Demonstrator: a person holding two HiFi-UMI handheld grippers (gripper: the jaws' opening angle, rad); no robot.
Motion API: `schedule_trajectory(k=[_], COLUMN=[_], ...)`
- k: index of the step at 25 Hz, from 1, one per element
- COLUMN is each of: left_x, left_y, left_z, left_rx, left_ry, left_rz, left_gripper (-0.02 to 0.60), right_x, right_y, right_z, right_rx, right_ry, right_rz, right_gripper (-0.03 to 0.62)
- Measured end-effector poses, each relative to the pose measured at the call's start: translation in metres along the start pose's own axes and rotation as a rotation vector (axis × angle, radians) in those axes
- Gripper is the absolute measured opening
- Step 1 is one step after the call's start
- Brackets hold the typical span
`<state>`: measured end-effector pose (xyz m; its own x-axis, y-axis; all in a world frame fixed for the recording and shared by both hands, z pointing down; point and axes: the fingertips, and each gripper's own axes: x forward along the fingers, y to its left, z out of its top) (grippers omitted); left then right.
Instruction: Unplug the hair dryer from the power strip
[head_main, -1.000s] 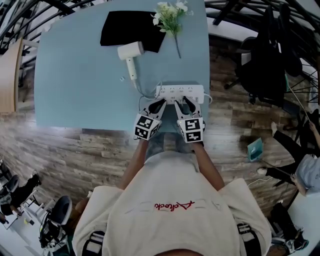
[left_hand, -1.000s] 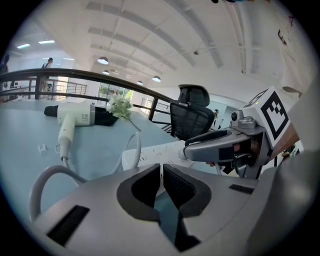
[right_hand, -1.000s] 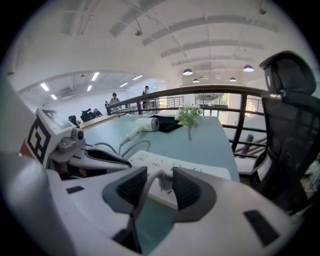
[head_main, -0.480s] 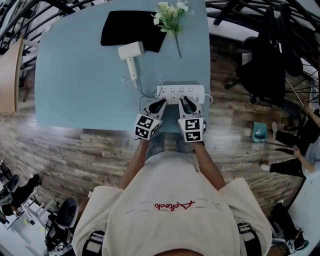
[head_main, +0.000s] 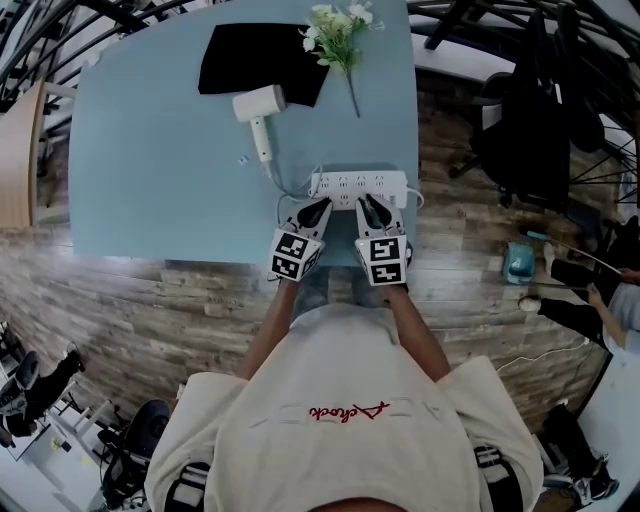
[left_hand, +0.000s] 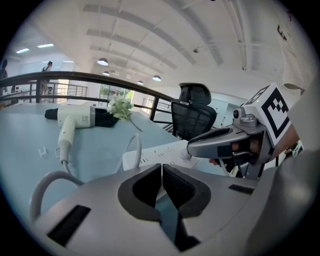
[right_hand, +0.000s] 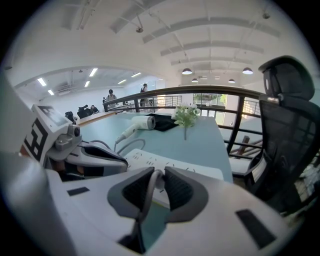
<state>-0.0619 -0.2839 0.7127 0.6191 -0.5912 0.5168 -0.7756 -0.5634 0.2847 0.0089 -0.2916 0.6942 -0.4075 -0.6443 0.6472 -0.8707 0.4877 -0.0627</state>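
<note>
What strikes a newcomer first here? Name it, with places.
On the blue table, near edge, the right gripper, its jaws just closed further, pinches a white plug at the power strip; the left gripper sits shut beside it. Farther back lie the white hair dryer and a flower sprig.

Open office hall: swivel chair (left_hand: 193, 117), railing (right_hand: 200, 91), pendant ceiling lamps (right_hand: 187, 71).

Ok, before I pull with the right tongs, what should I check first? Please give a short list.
1. Right tongs on the plug: ok; they have just been closing, plug between them.
2. Left tongs holding the power strip down: cannot tell; shut, empty, at its near edge.
3. Cord slack: ok; it lies looped on the table.
4. Hair dryer switched off: cannot tell.
</note>
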Motion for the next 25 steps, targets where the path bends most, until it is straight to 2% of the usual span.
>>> schedule_trajectory(k=[8, 14, 19, 25], left_x=[0.002, 0.002, 0.003, 0.0], left_y=[0.0, 0.002, 0.001, -0.006], left_z=[0.0, 0.001, 0.003, 0.016], left_rx=[0.014, 0.014, 0.013, 0.014], left_ry=[0.013, 0.011, 0.014, -0.026], left_rz=[0.014, 0.028, 0.021, 0.02], left_gripper=[0.012, 0.011, 0.012, 0.012], right_x=[-0.003, -0.013, -0.015, -0.022], right_y=[-0.001, 0.006, -0.001, -0.008], right_z=[0.001, 0.04, 0.033, 0.035], right_rx=[-0.001, -0.053, -0.028, -0.018], right_ry=[0.006, -0.092, -0.078, -0.098], right_rz=[0.004, 0.026, 0.023, 0.024], right_gripper=[0.072, 0.072, 0.072, 0.072])
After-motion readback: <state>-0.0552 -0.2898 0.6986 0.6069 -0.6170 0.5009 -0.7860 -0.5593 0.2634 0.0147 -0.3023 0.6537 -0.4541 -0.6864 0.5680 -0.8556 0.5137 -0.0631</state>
